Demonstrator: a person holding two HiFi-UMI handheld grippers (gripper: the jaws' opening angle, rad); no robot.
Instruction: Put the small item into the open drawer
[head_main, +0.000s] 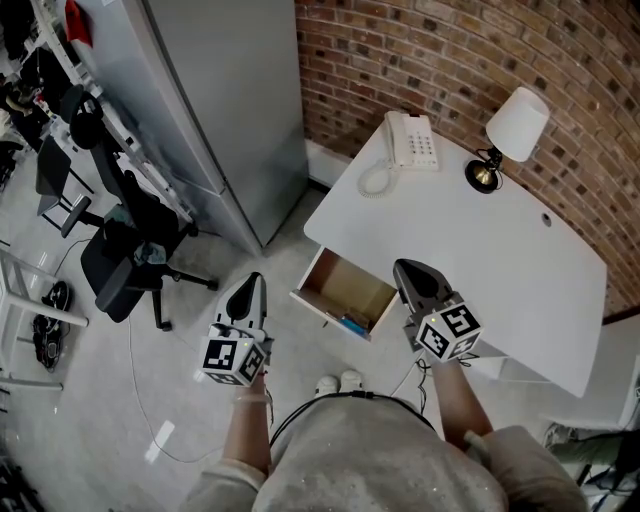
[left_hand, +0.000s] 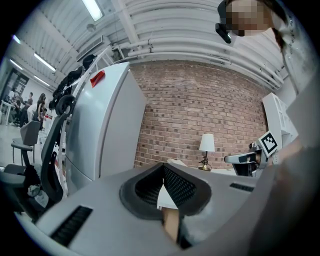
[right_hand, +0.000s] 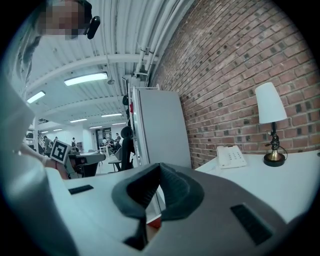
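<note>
Open drawer (head_main: 345, 288) under the white tabletop (head_main: 520, 270).
Left gripper (head_main: 253, 290) and right gripper (head_main: 413, 277): jaws together, empty; telephone (head_main: 412, 140), lamp (head_main: 512, 133) behind.

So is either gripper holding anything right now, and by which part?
Nothing is held. The left gripper and the right gripper both have their jaws shut together, empty. A small blue item lies in the open drawer.

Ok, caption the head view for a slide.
Shut, empty left tongs and right tongs flank the white desk's open drawer; phone and lamp on top.
</note>
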